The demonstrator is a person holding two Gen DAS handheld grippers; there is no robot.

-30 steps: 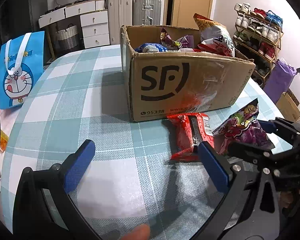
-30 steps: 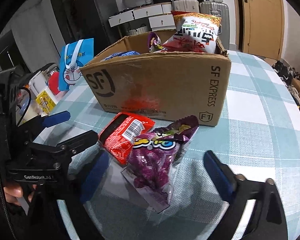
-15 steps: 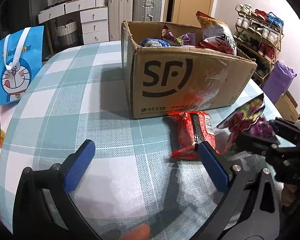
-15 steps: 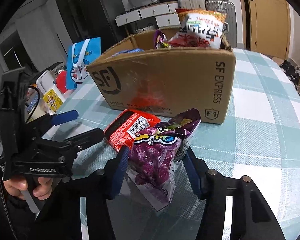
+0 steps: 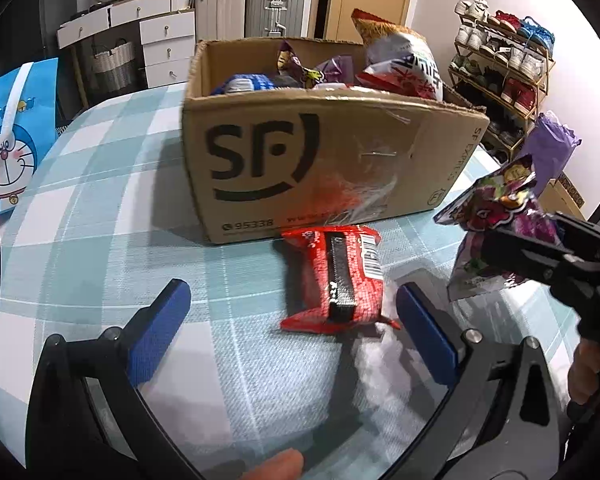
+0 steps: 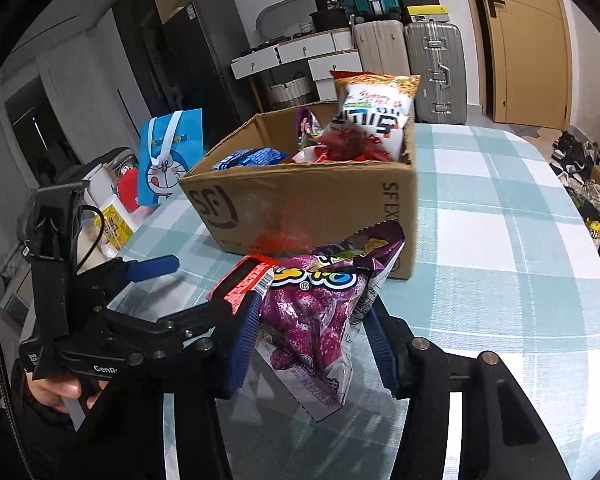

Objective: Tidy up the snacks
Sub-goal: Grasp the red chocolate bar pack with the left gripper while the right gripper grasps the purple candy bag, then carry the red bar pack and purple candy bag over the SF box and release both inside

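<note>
Clamping down now, the right gripper [image 6: 310,336] has just closed its blue pads on the purple bag [image 6: 314,320], and the bag hangs off the table [image 6: 500,248], tilted, top corner toward the box [image 6: 300,204]. From the left wrist view the same purple bag [image 5: 496,236] sits pinched at the right edge. Meanwhile the left gripper [image 5: 292,316] stands wide apart, nothing between its pads but checked cloth, with the red pack [image 5: 340,276] lying flat just ahead, nearer its right pad. That red pack's far end nearly meets the front wall of the box [image 5: 320,160]. Inside, a chips bag [image 5: 400,64] stands tall at the right, other snacks beside it. Off left, a blue gift bag [image 5: 12,136] leans upright
</note>
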